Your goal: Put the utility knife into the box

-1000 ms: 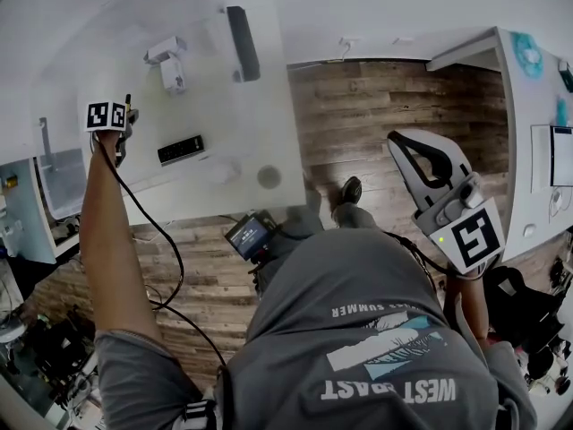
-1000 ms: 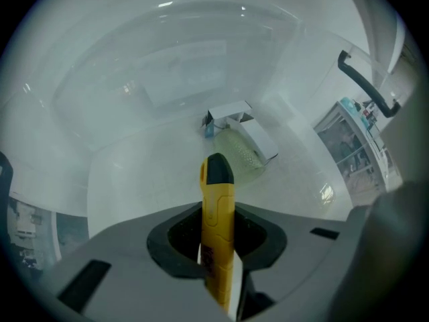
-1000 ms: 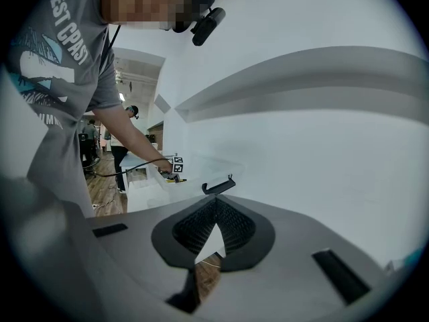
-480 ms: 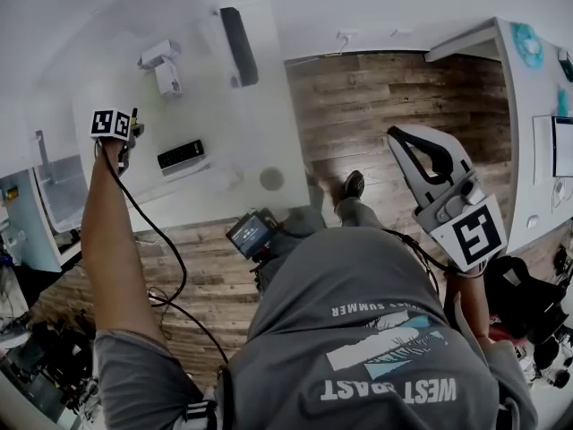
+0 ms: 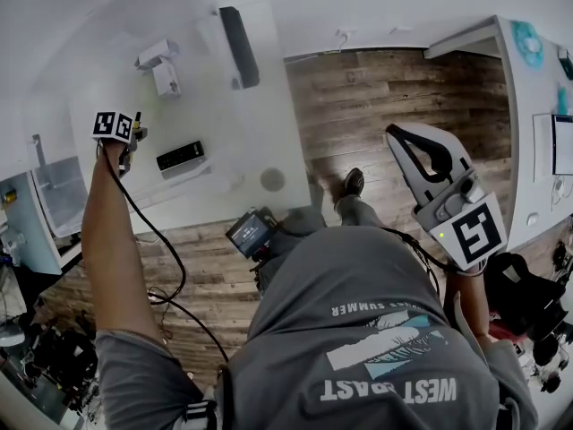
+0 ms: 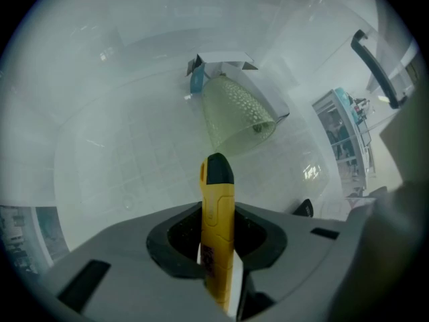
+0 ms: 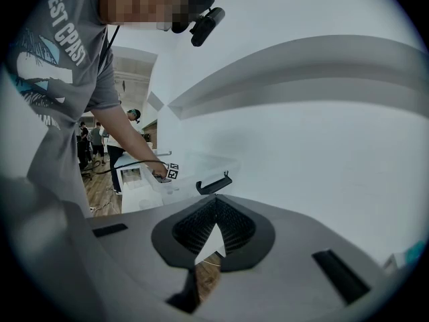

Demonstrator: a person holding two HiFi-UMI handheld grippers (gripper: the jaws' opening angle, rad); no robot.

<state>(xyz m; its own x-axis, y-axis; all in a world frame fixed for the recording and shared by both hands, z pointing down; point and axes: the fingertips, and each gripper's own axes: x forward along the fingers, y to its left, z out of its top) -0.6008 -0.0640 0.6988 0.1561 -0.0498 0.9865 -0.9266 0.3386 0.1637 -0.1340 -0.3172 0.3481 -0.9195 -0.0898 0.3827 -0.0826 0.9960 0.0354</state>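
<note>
My left gripper [image 5: 124, 141] points straight down over the clear plastic box [image 5: 224, 124] on the white table. It is shut on a yellow utility knife [image 6: 216, 200] with a black tip, which stands upright between the jaws above the box's pale floor [image 6: 134, 159]. A sliver of the knife [image 5: 137, 125] shows beside the marker cube in the head view. My right gripper [image 5: 394, 137] hangs over the wooden floor at the right, far from the box, its jaws together with nothing in them. From the right gripper view the box [image 7: 201, 170] shows in the distance.
A bumpy clear cup [image 6: 238, 116] and a small white carton [image 6: 201, 79] lie in the box beyond the knife. Black handles [image 5: 237, 43] [image 5: 179, 155] sit on the box. A white desk [image 5: 537, 150] stands at the right, a shelf [image 5: 54, 182] at the left.
My left gripper has sunk a little lower toward the box floor with the knife still in it. The right gripper has stayed where it was.
</note>
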